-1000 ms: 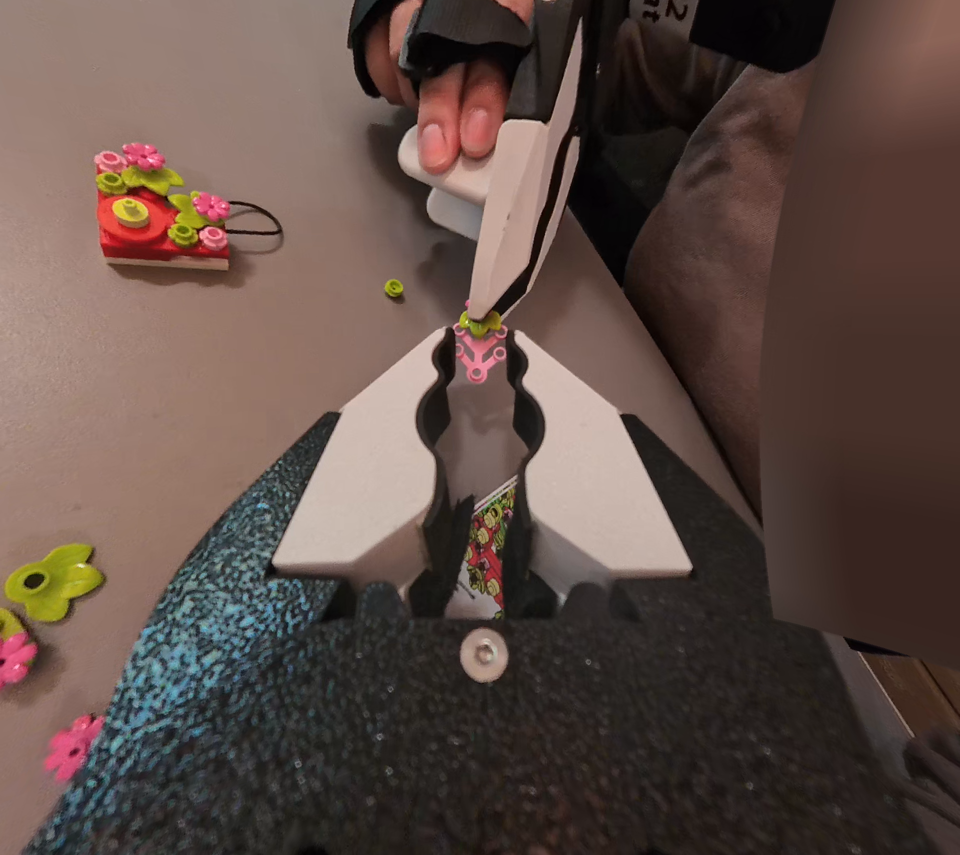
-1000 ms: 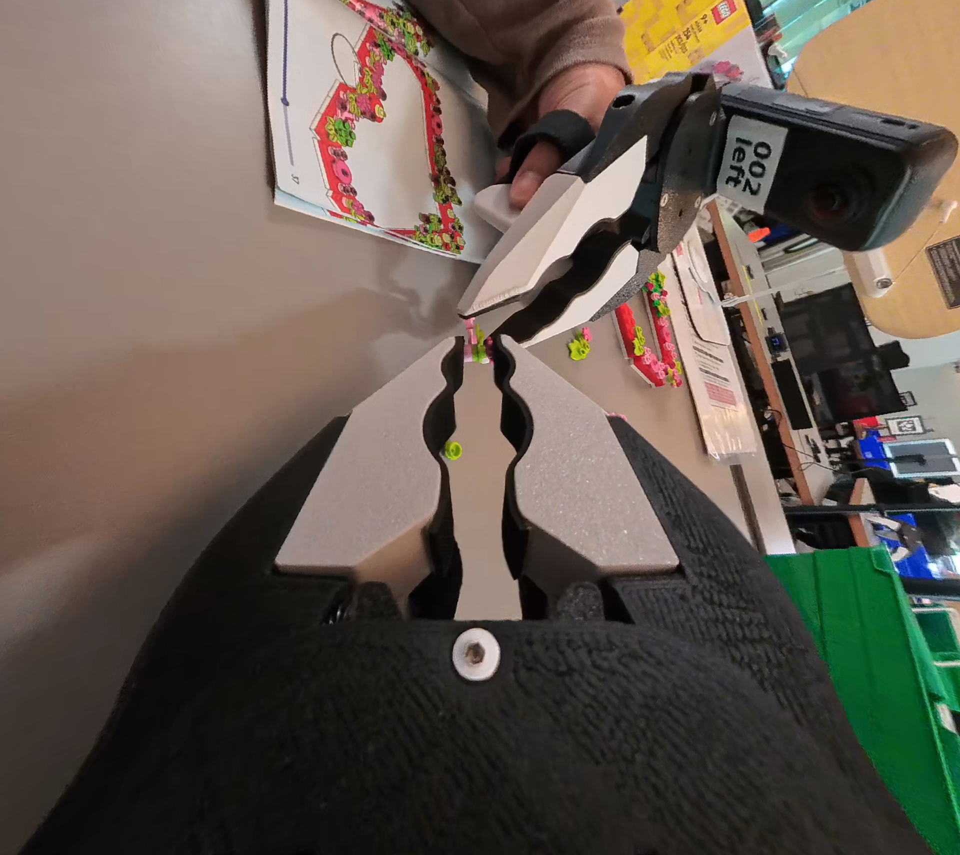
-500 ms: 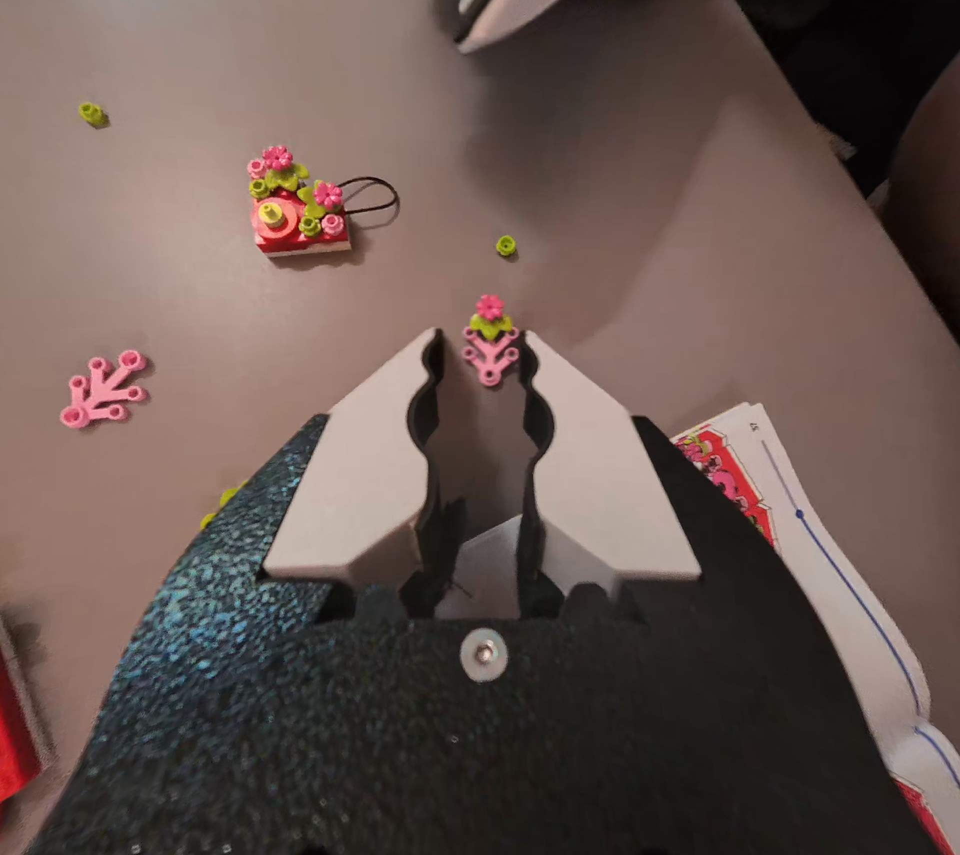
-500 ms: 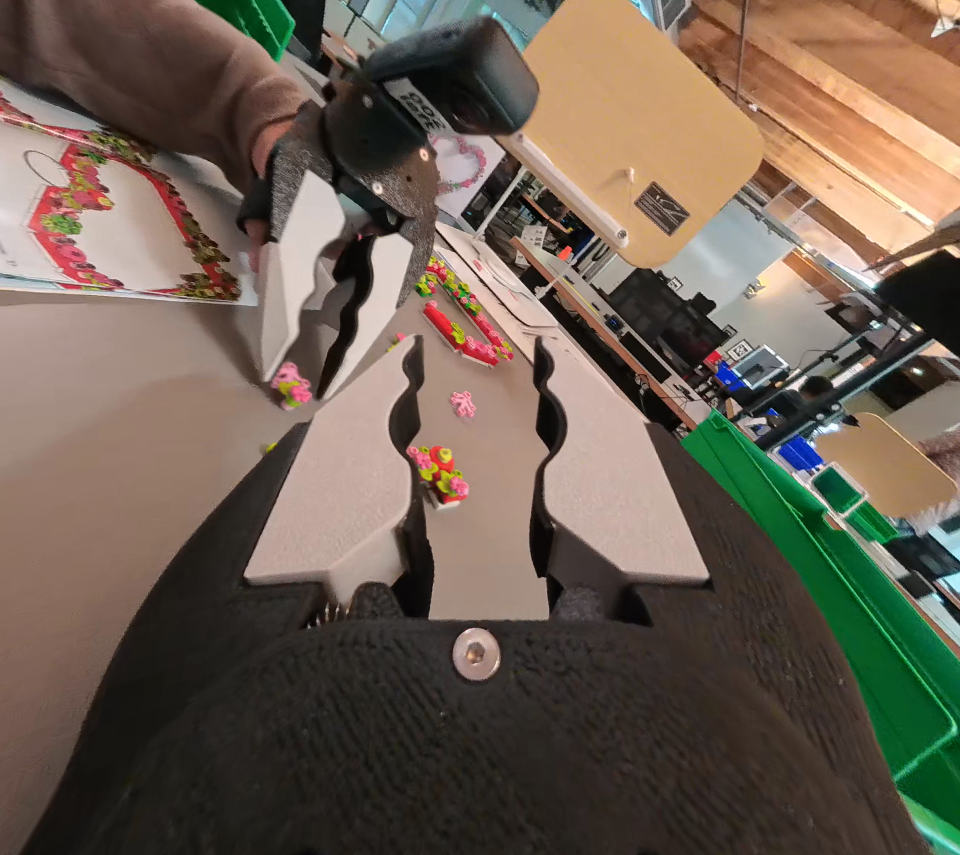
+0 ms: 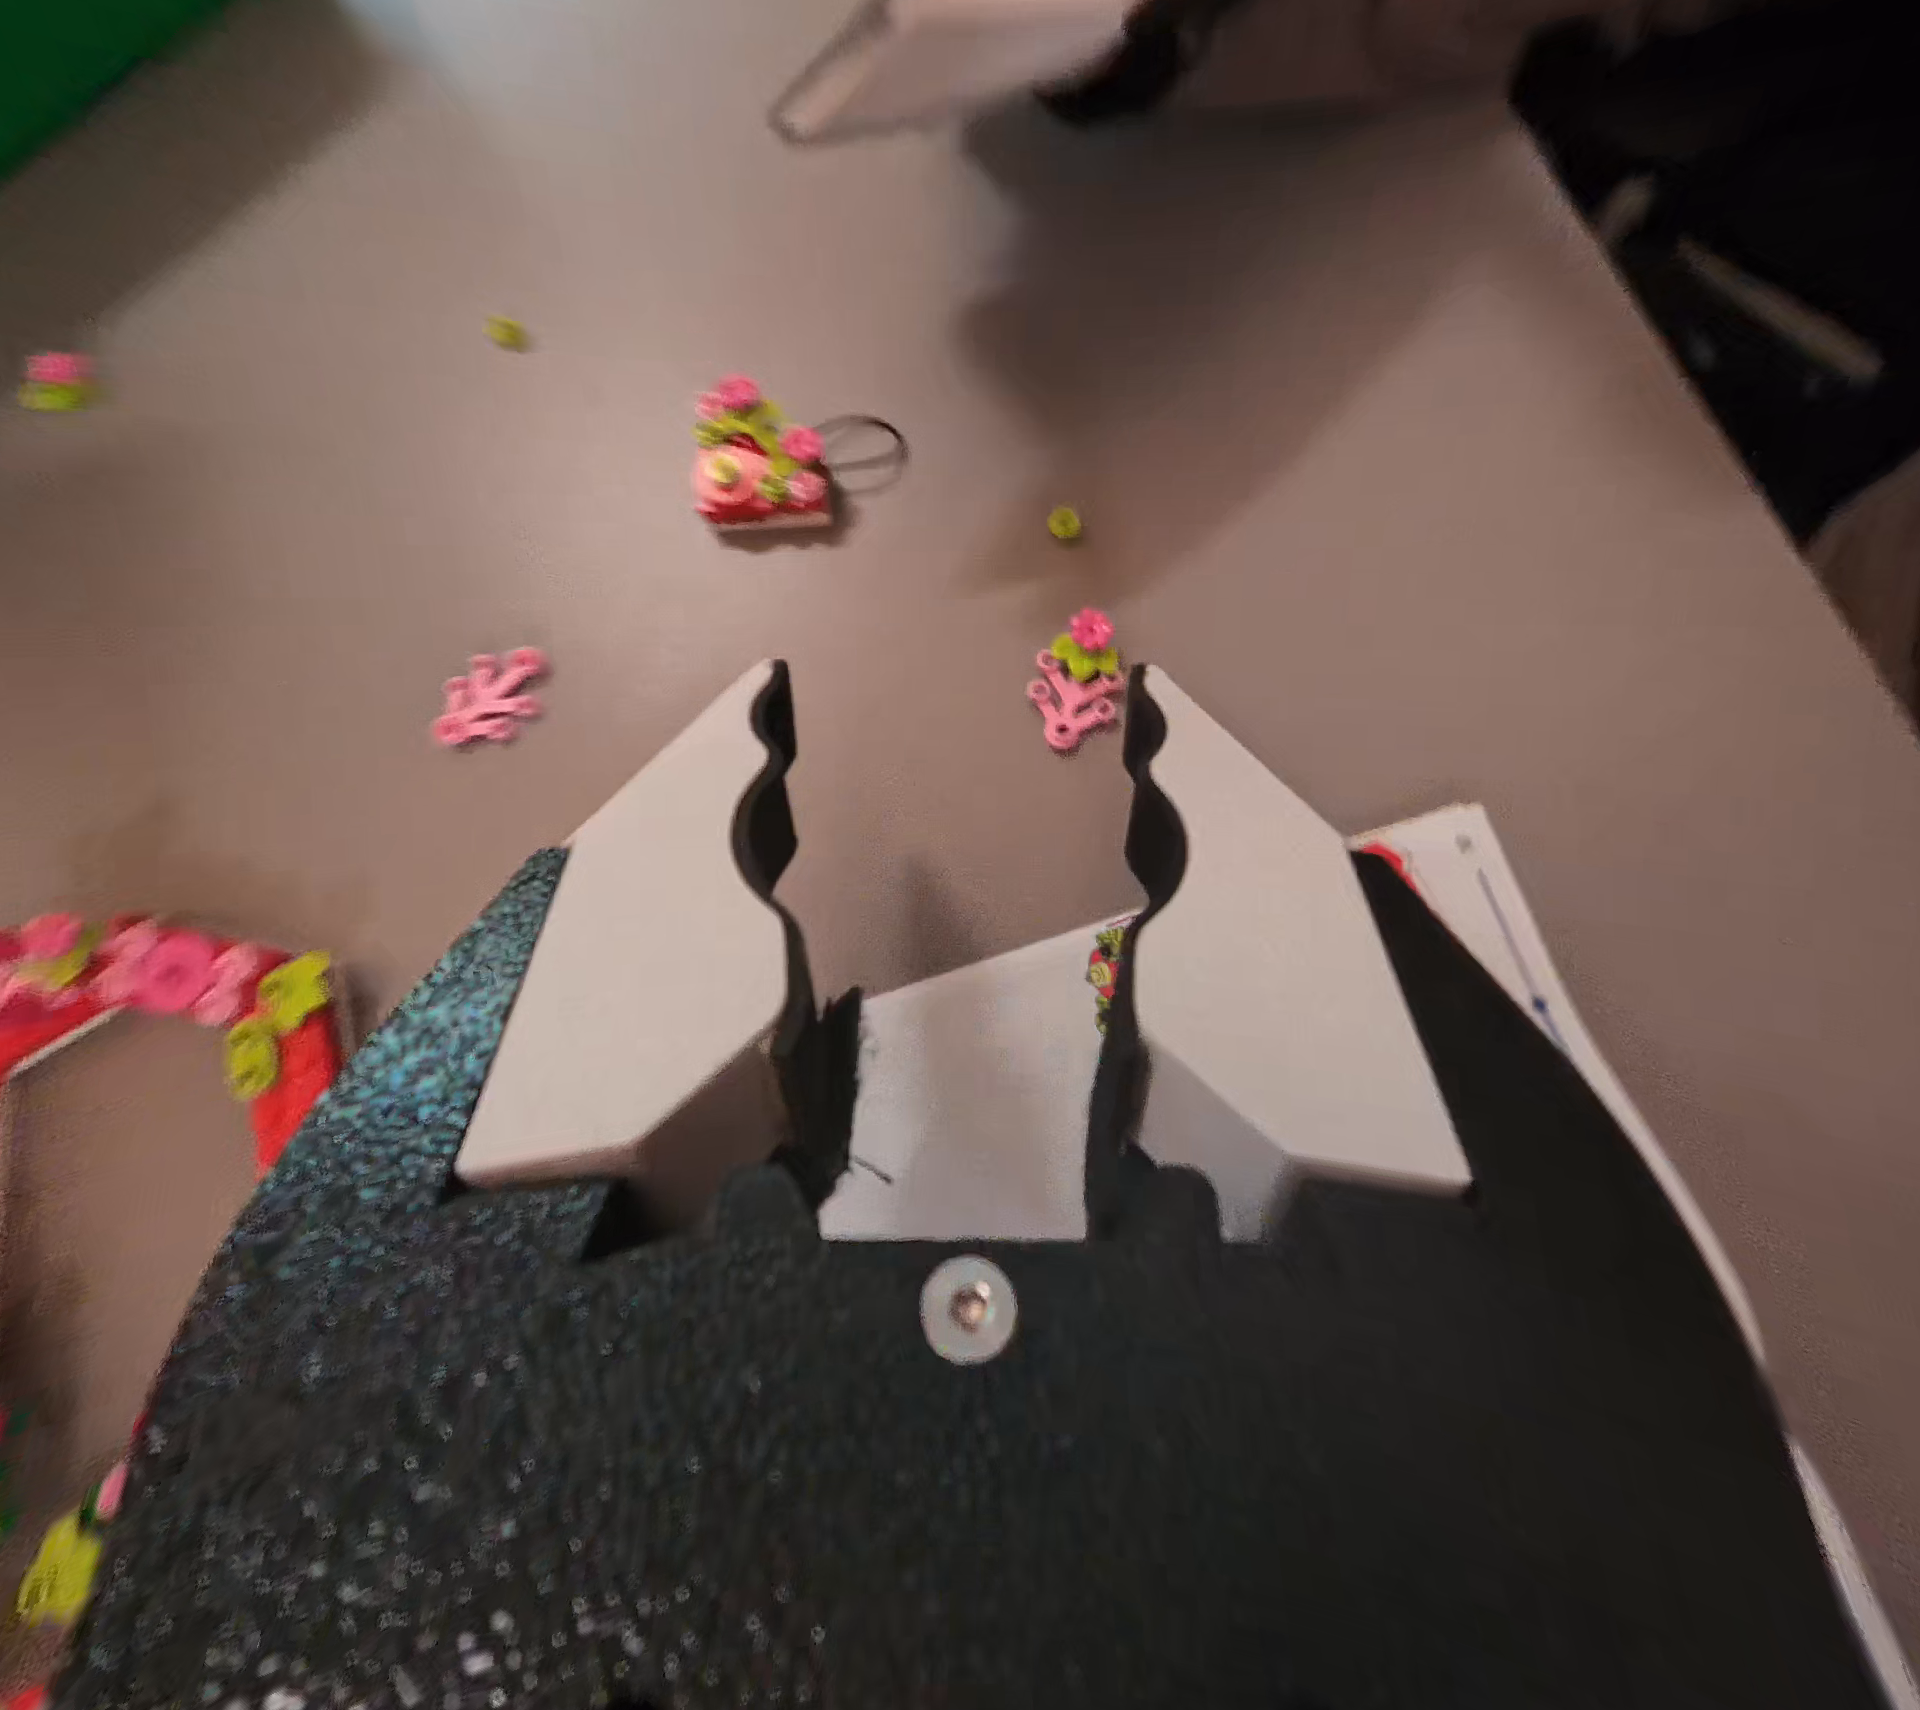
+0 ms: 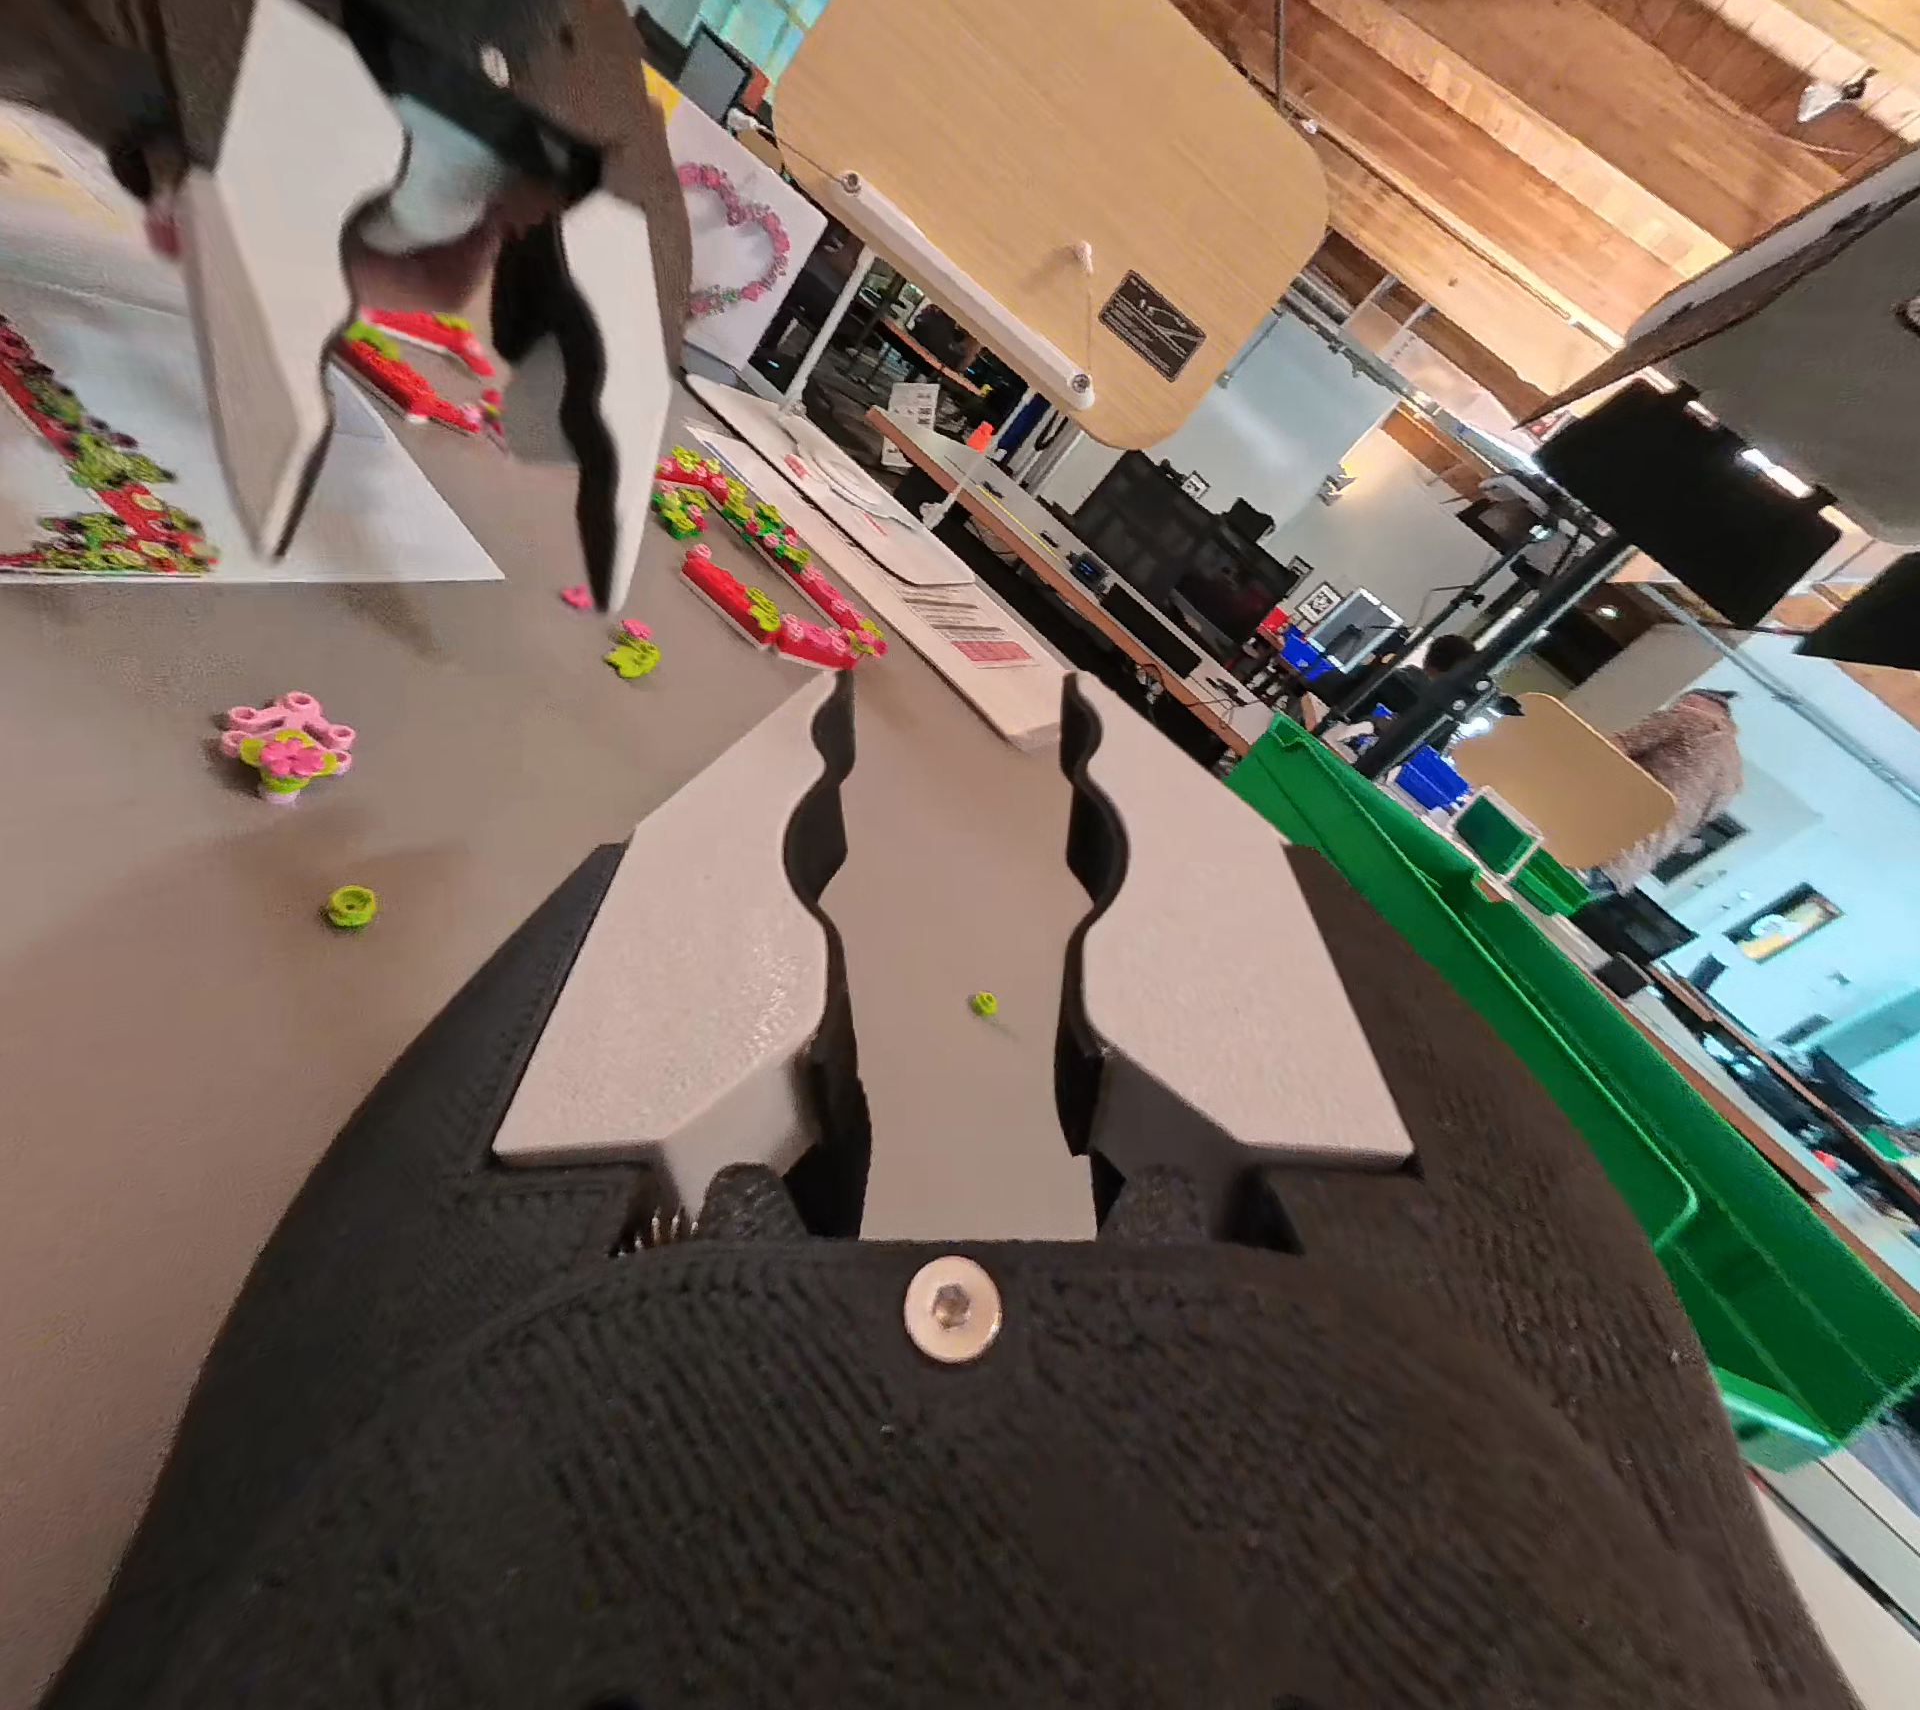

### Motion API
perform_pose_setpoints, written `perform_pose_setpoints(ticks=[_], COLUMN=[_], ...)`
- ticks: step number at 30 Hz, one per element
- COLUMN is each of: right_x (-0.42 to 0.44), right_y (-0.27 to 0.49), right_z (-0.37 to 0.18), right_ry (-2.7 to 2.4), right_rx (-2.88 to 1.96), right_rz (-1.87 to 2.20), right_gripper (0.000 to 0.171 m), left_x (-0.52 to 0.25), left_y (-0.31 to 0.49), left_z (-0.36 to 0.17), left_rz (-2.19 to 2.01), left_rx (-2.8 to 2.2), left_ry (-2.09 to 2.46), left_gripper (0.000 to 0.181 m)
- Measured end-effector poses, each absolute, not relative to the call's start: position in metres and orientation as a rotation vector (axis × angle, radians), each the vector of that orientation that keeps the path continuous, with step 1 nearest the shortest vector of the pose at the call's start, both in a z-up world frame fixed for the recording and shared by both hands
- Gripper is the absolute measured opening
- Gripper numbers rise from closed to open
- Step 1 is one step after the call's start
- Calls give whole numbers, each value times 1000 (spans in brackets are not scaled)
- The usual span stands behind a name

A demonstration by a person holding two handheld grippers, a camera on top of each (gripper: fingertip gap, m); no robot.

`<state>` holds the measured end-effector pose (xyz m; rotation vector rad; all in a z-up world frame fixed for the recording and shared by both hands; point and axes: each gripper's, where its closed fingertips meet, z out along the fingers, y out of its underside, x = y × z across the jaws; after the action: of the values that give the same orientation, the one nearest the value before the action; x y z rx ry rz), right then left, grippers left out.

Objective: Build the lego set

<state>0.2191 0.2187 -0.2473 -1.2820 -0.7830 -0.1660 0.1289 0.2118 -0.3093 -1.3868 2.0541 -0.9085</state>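
My left gripper (image 5: 956, 684) is open and empty above the grey table. A pink branch piece topped with a green leaf and pink flower (image 5: 1081, 684) lies just off its right fingertip; it also shows in the right wrist view (image 6: 288, 746). A small red block with flowers and a black cord (image 5: 758, 465) lies farther out. A bare pink branch piece (image 5: 488, 710) lies to the left. My right gripper (image 6: 956, 689) is open and empty, low over the table. The left gripper (image 6: 436, 548) appears there at upper left, open.
An instruction booklet (image 5: 1496, 933) lies under my left gripper. Red frame sections with flowers (image 5: 156, 985) (image 6: 769, 580) sit on the table. Loose lime studs (image 5: 1063, 524) (image 6: 349, 907) (image 6: 982, 1001) lie about. A green bin (image 6: 1558, 1037) stands at the right edge. The table edge (image 5: 1714, 455) runs right.
Both grippers let go of the flowered branch piece and drew apart; it now lies on the table. Both have opened wider, and my left gripper has shifted left and back.
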Motion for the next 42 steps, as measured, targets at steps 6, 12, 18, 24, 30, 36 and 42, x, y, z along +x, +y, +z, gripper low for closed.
perform_pose_setpoints(ticks=[6, 12, 18, 24, 30, 36, 42], right_x=[232, 252, 272, 291, 288, 292, 298], right_y=[224, 230, 234, 235, 225, 213, 213], right_z=[-246, -244, -242, -238, -235, -216, -213], right_ry=[-721, -627, -537, -447, -503, -395, -327], right_rx=[-1310, -1345, -1375, -1383, -1355, -1279, -1269], right_rz=[-210, -269, -337, -376, -454, -373, -300], right_gripper=[36, 33, 32, 30, 25, 24, 23], left_x=[86, 4, -41, -68, -89, -96, -96], left_y=[271, 282, 278, 279, 284, 287, 286], left_z=[-226, -205, -195, -186, -179, -180, -181], left_rz=[-998, -895, -815, -763, -645, -530, -540], left_rx=[-1440, -1356, -1241, -1164, -1099, -1063, -1058], left_ry=[1180, 759, 658, 583, 544, 553, 548], left_gripper=[66, 63, 62, 61, 58, 57, 56])
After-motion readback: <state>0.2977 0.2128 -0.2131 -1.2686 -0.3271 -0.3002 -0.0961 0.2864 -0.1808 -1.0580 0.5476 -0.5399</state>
